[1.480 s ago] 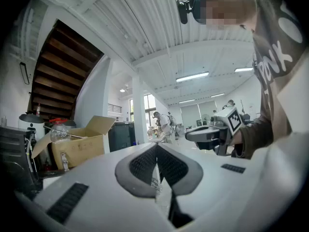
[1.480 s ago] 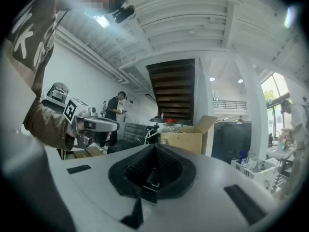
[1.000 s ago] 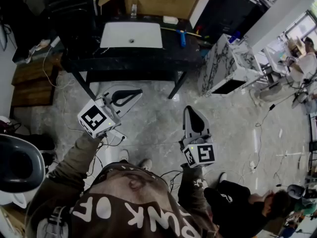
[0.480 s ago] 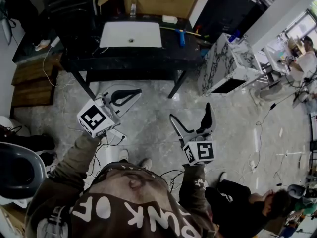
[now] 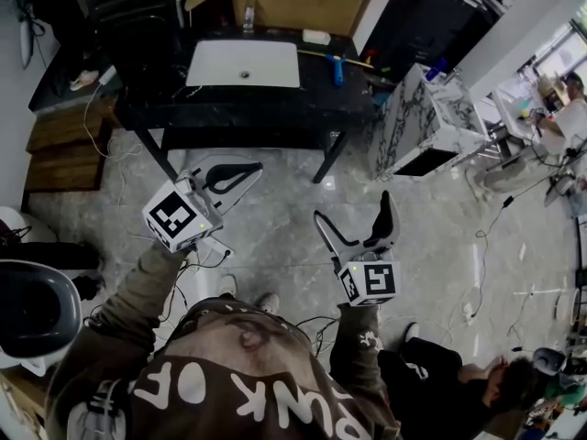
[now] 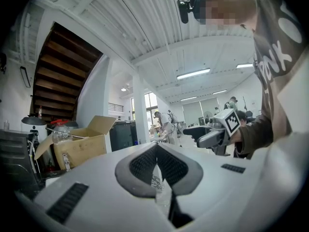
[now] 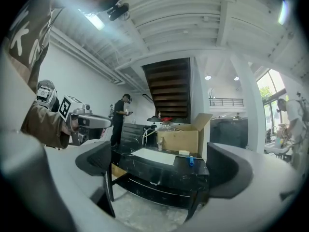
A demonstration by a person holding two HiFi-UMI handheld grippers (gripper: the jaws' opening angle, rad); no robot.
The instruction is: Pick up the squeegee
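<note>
The squeegee (image 5: 337,70) lies on the black tabletop (image 5: 275,104), toward its right end. It is right of a white basin (image 5: 243,64) and in front of a cardboard box (image 5: 293,5). A marble cabinet (image 5: 417,122) stands close off the tabletop's right end. The floor (image 5: 284,227) is open before the tabletop's front edge, where both grippers hover. The left gripper (image 5: 249,169) has its jaws clenched on nothing, and the right gripper (image 5: 356,211) has its jaws spread wide and empty.

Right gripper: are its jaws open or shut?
Open. The right gripper shows both jaws wide apart, nothing between them but the distant black table.
</note>
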